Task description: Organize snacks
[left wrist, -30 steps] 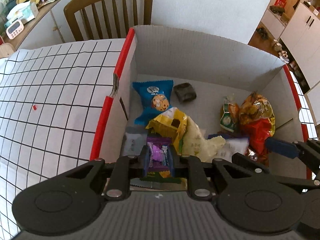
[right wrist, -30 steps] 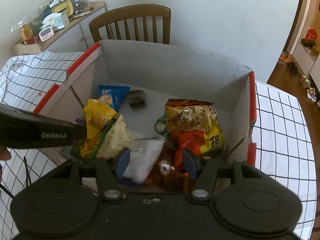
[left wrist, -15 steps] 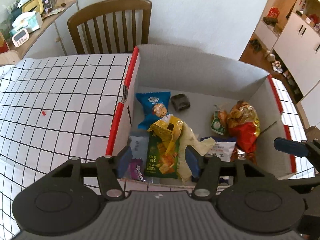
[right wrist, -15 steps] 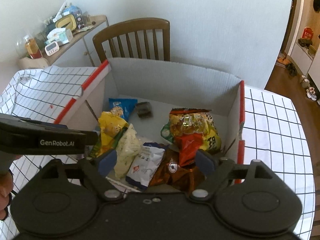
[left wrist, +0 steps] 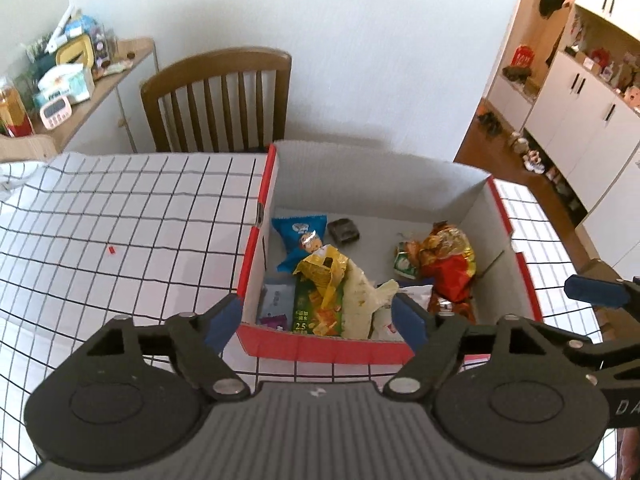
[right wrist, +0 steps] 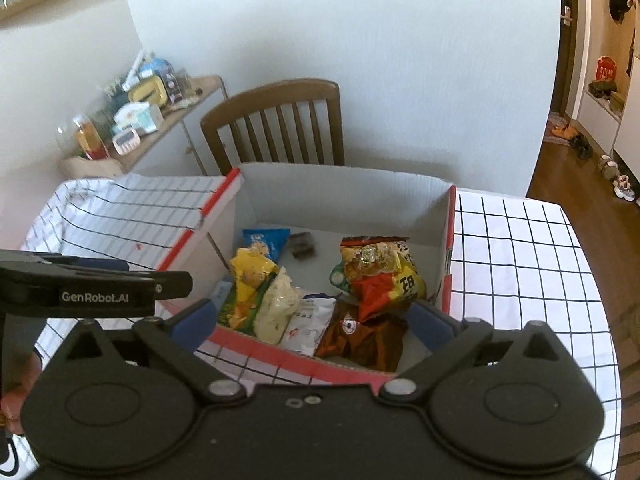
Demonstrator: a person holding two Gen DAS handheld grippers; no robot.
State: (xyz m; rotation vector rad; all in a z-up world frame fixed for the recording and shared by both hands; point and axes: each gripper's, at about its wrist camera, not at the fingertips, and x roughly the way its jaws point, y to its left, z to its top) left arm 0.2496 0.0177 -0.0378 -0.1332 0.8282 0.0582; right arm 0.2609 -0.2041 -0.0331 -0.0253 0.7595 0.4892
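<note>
A red-edged cardboard box (left wrist: 320,346) (right wrist: 450,248) on the checked tablecloth holds several snack packets: a blue cookie packet (left wrist: 298,236) (right wrist: 264,240), a yellow bag (left wrist: 322,270) (right wrist: 250,274), a green packet (left wrist: 316,308), a purple packet (left wrist: 276,320), a red and yellow bag (left wrist: 448,256) (right wrist: 380,272) and a brown bag (right wrist: 360,340). My left gripper (left wrist: 316,318) hovers above the box's near wall, its jaws still opening, nothing between them. My right gripper (right wrist: 312,322) also hangs above the near wall, jaws opening wide and holding nothing.
A wooden chair (left wrist: 218,100) (right wrist: 276,126) stands behind the table. A side shelf (left wrist: 80,80) with clutter lies at the far left. White cabinets (left wrist: 580,112) line the right. The left gripper's body (right wrist: 92,290) crosses the right wrist view at the left.
The left gripper let go of the purple packet, which now lies in the box. Both grippers opened wide and rose back away from the box.
</note>
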